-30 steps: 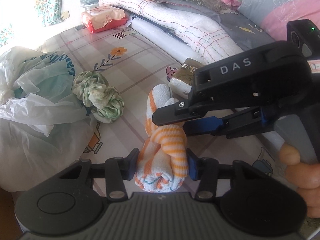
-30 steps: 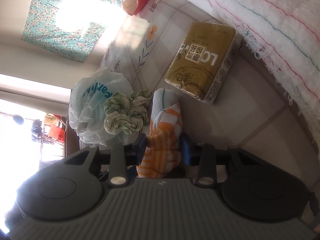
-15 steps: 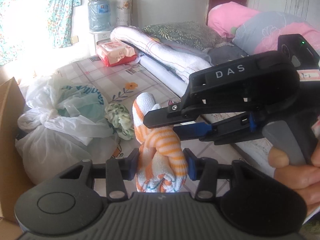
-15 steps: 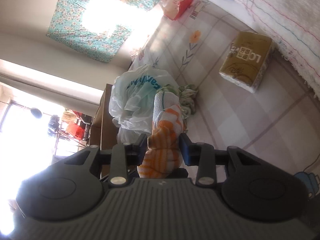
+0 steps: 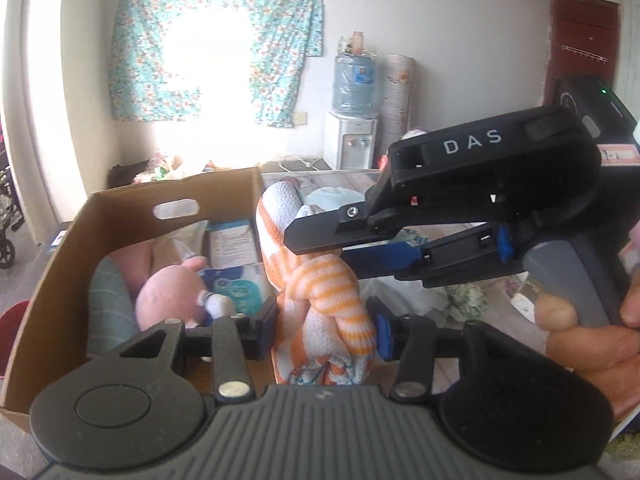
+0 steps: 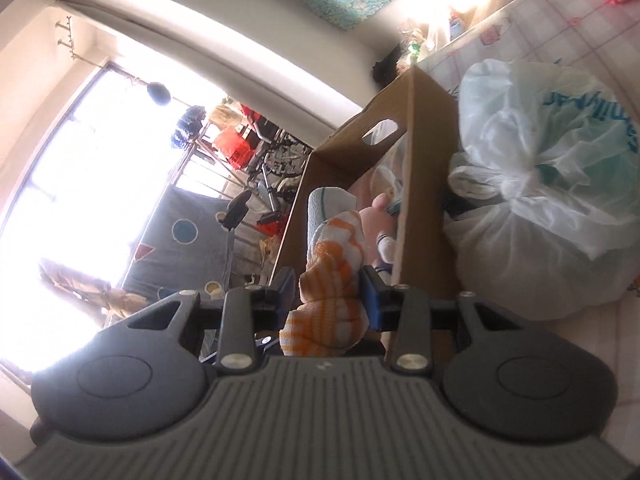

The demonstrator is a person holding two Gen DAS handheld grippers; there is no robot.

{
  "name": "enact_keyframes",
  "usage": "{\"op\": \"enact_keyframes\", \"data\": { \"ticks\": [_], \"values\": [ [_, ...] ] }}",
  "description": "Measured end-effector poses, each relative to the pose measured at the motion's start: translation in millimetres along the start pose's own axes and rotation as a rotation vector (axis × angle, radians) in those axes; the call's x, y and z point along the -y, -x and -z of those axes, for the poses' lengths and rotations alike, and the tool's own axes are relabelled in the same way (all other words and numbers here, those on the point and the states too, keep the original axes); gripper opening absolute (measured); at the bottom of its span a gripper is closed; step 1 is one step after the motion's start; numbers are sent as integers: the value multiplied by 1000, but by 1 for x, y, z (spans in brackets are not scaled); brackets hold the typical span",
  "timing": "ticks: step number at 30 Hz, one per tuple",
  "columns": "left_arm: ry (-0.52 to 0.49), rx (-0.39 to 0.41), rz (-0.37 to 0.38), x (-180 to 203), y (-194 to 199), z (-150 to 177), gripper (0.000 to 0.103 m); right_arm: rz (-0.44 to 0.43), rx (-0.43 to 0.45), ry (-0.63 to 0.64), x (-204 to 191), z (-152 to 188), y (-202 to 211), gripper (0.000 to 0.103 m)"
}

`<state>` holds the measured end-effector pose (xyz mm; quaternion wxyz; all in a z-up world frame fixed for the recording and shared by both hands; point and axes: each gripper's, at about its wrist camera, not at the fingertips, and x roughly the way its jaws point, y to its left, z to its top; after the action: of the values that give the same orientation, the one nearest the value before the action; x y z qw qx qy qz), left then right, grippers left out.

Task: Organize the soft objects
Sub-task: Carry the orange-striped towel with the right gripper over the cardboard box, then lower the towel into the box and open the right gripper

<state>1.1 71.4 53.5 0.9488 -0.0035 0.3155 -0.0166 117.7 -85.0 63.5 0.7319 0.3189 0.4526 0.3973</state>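
Orange-striped towel (image 5: 320, 300) is knotted up and pinched by both grippers at once: left gripper (image 5: 326, 322) has its jaws closed on the lower bundle, right gripper (image 5: 316, 244) comes in from the right with jaws clamped across the upper twist. Same grip shows from the right wrist (image 6: 332, 292), pads pressed into the cloth. Towel hangs in the air just right of the box (image 5: 132, 208), about level with its rim, not yet over the opening.

Risks from here:
- two grips on one soft knot: if the hands drift apart the towel stretches or slips out of one pair of jaws
- towel tail could catch the near cardboard wall on the way in and drag the box
- box already holds a pink plush (image 5: 168, 292) and packets (image 5: 232, 248); free room looks tight, though the view inside is partly blocked, so I can't be sure

Versus the earlier frames: towel was low over the patterned bed sheet beside the green scrunchie and plastic bag (image 6: 532, 184); now both hands have lifted and swung it toward the box. Grip looks unchanged
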Motion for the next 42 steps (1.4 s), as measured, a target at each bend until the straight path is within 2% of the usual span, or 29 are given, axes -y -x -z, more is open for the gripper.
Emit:
{"op": "enact_keyframes", "data": {
  "ticks": [5,8,10,13,16,21,26,32,35,38,42],
  "values": [
    [103,-53,-123,-56,-9,2,48,-34,-176,68,-32,-16,-86,36],
    [130,-128,-169,-77,-22,8,49,-31,-293,68,-36,-19,-133,37],
    [148,-183,-164,-88,-30,13,50,-13,-375,70,-33,-18,-161,37],
    [189,-203,-132,-102,-21,20,52,44,-466,38,-20,-13,-189,38],
    [175,-200,-136,-103,-14,21,54,68,-490,60,-23,-10,-198,39],
    [185,-196,-124,-98,-4,23,54,135,-490,137,-29,-10,-205,39],
    [182,-198,-124,-100,-10,26,54,123,-484,139,-27,-16,-205,39],
    [177,-204,-118,-97,-15,28,58,178,-450,147,-21,-15,-225,42],
    [172,-204,-114,-90,-11,28,58,145,-467,130,-20,-11,-226,43],
    [152,-188,-94,-80,-8,24,63,86,-410,129,-23,-12,-204,43],
    [81,-140,-47,-50,-5,10,74,18,-265,108,-17,-18,-137,47]
  ]
}}
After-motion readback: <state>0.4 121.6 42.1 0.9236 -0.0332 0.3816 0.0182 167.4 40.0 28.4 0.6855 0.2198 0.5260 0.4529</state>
